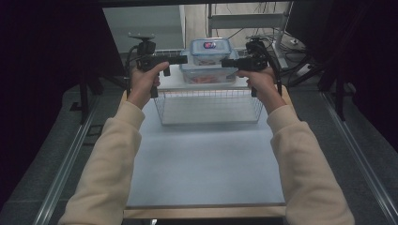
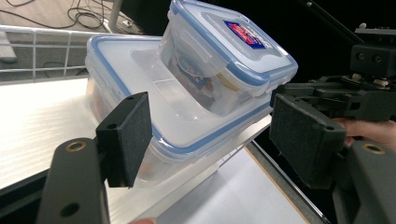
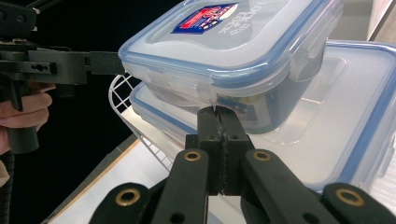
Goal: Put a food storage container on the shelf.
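Observation:
A small clear container [image 1: 210,49] with a blue-rimmed lid sits stacked on a larger one [image 1: 209,74], on a white shelf [image 1: 171,80]. My left gripper [image 1: 184,59] comes level from the left with its jaws wide open. In the left gripper view the left gripper [image 2: 215,135] frames a corner of the large container [image 2: 140,74], and neither pad touches it. My right gripper [image 3: 218,112] is shut, its tips right under the front latch of the small container [image 3: 233,42]. I cannot tell whether a thin edge is pinched between them.
A wire basket [image 1: 209,105] stands under the shelf at the far end of the pale table [image 1: 206,159]. Metal rails run along both sides of the table. Cables and stand legs lie on the floor beyond the shelf.

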`<state>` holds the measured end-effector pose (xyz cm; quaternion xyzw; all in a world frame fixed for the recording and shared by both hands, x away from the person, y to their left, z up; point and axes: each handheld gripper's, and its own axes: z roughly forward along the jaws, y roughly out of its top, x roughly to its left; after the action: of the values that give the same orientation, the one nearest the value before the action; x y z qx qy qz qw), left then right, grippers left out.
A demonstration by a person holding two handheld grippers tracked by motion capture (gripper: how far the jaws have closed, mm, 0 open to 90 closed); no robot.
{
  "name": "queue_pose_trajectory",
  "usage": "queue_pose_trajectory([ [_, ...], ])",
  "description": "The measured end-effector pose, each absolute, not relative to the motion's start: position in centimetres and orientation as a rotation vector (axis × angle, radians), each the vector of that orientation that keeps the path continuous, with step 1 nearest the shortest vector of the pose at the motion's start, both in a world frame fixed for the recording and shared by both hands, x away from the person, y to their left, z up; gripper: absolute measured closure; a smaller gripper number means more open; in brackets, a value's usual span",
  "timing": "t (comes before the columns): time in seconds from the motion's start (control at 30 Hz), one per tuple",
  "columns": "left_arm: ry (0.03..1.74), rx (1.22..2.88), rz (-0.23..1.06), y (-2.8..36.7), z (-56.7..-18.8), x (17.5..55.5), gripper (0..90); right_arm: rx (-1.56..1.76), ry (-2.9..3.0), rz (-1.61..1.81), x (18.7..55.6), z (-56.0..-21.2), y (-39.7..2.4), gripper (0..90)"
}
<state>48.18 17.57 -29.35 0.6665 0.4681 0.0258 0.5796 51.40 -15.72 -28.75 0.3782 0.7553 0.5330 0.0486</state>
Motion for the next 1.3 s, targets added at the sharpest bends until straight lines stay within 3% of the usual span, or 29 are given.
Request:
queue_pose_trajectory([
  [0.77, 1.056, 1.557, 0.061, 17.6, -30.7, 45.8, 29.5, 1.134, 2.294, 1.683, 49.1, -29.6, -17.9, 89.3],
  [1.3, 0.975, 1.540, 0.073, 18.8, -33.4, 40.6, 29.2, 1.093, 2.300, 1.795, 45.4, -32.9, -21.7, 89.3],
])
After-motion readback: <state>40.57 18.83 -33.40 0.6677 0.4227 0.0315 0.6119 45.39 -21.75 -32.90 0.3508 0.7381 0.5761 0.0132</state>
